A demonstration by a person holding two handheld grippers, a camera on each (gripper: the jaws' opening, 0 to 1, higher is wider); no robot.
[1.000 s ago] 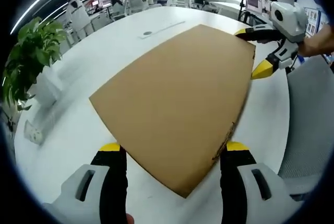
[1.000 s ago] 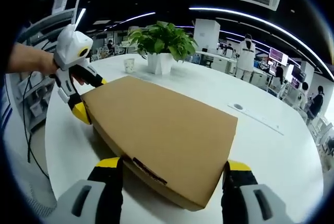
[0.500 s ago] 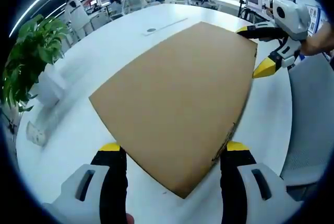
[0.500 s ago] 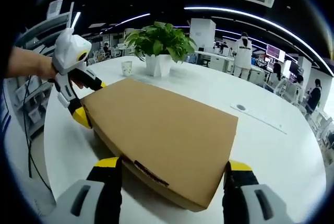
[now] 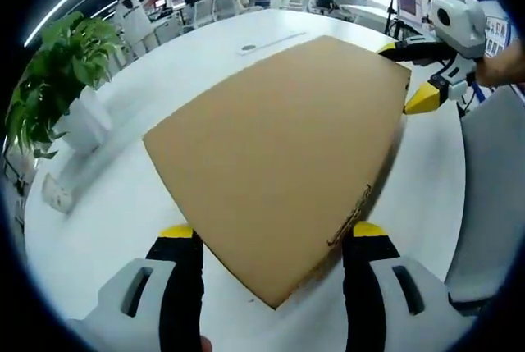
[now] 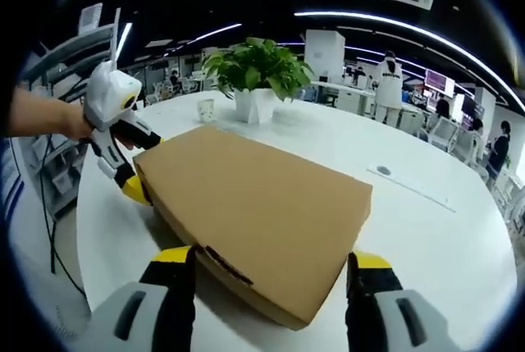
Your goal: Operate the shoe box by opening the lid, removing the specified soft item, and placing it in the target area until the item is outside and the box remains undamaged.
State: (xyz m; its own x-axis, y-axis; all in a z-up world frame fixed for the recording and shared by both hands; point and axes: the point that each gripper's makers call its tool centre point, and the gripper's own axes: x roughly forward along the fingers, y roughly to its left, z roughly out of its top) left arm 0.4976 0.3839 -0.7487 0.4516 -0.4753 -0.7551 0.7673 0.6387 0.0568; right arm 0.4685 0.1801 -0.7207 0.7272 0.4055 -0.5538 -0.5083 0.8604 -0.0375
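Left gripper view: the left tool [image 5: 267,241] straddles, jaws spread, the near corner of the flat brown cardboard shoe box [image 5: 279,147], mid-frame on the smooth white table [image 5: 123,196], likely to lift the lid.

Right gripper view: the right tool [image 6: 267,266], released, brackets the opposite corner.

A large white counter [image 5: 164,81] with a rounded edge carries everything. A closed brown cardboard box [image 5: 279,147] lies flat on it near the edge. Farther along the surface a green plant in a white pot [image 6: 256,102] stands upright, and a small paper cup [image 6: 206,108] stands just beside the pot. Well apart from the box, a small round fitting [image 6: 383,171] and a long narrow strip [image 6: 414,189] sit flush in the top.
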